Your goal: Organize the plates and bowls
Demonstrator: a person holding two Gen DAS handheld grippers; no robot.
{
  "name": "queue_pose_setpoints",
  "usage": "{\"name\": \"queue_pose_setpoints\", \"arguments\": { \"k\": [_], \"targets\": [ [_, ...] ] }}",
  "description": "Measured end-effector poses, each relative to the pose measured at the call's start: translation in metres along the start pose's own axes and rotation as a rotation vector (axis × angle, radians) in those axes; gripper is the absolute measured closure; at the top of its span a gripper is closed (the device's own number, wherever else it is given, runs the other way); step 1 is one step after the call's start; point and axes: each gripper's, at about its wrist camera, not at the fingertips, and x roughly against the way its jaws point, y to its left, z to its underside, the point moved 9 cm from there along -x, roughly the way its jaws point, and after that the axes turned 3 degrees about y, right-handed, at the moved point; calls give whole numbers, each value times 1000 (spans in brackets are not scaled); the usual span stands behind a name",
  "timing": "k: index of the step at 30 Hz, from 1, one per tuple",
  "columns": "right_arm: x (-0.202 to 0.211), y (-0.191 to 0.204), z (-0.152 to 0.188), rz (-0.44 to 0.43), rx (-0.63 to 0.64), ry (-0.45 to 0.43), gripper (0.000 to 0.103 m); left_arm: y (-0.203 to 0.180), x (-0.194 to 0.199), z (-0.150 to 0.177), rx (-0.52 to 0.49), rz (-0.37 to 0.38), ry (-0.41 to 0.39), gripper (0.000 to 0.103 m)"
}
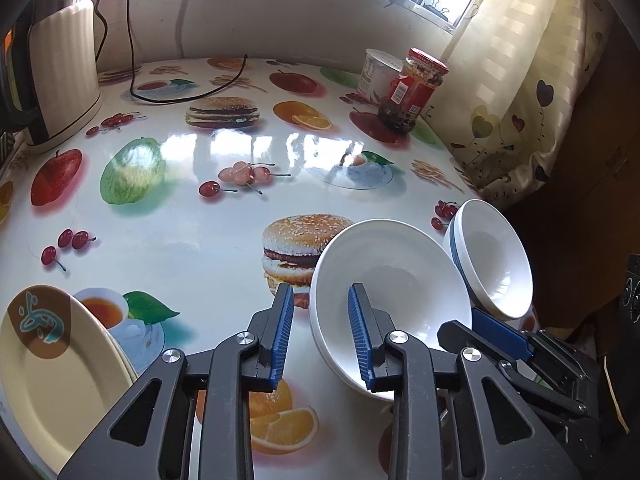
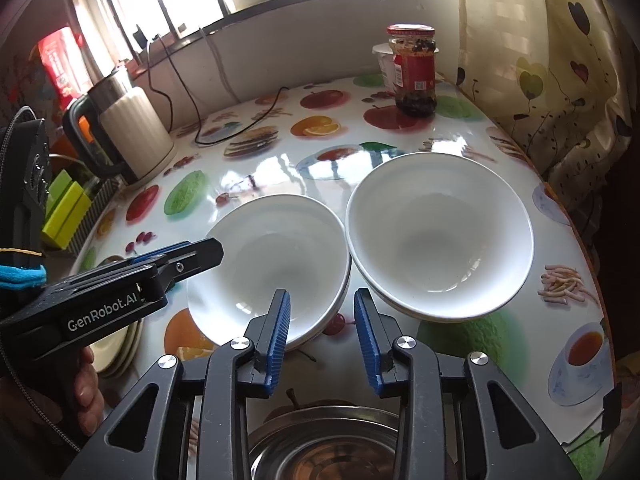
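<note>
Two white bowls stand side by side on the fruit-print table. My left gripper straddles the left rim of the nearer white bowl, one pad inside and one outside, with a gap still showing at the rim. My right gripper straddles the near right rim of that same bowl, pads apart from it. A second rim under this bowl suggests another nested below. The other white bowl sits to its right, untouched. A beige plate with a brown and blue motif lies at the near left.
A steel dish sits just under my right gripper. A kettle with a black cord stands at the far left; a red-lidded jar and a white tub at the far right. A curtain hangs past the table's right edge.
</note>
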Motion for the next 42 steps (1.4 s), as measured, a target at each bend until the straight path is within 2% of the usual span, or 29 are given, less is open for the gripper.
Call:
{"name": "queue_pose_setpoints", "arguments": {
  "k": [2,4,13,27,42],
  "targets": [
    [-1,-1,-1,2,-3,-1,72,-1,-2,0,-1,3,2,75],
    [-2,-2,-2,6,-6,0,74,-2,-3,0,-4,4,5,84],
    [-6,-4,-3,0,-21,5,82,0,-6,0,-4,-6,5,90],
    [-3,-1,-3,-27,-27,-8,84,5,4,1,-2,-24,-19,90],
    [37,13,-1,-50,-8,-78,84,-12,46,10,-23,2,-73,90]
  ]
}}
